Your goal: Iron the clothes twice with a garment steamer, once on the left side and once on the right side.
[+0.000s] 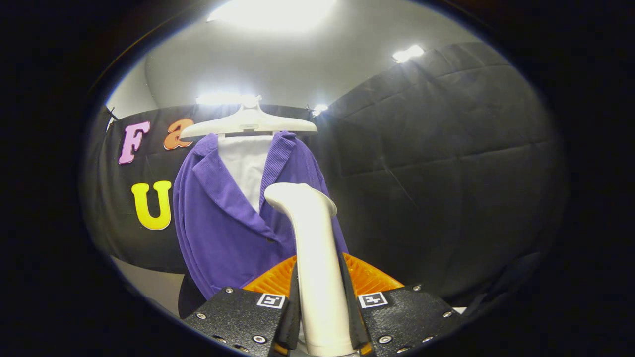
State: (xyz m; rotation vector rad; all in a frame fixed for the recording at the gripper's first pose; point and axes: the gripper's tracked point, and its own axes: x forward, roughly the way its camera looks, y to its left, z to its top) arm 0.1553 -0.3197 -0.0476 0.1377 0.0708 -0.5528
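Clamping my gripper (pixel 321 317) on the garment steamer (pixel 312 258), I judge the far purple jacket (pixel 223 228) not yet steamed; both passes remain.

My gripper (pixel 321 317) is clamped on a cream-white steamer (pixel 311 248). Beyond it hangs a purple ribbed jacket (pixel 223 233) with a white lining, on a white hanger (pixel 248 124). The booth wall (pixel 446 163) is quilted black.

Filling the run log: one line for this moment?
tongs shut on steamer | purple jacket on hanger beyond | steamer head beside jacket
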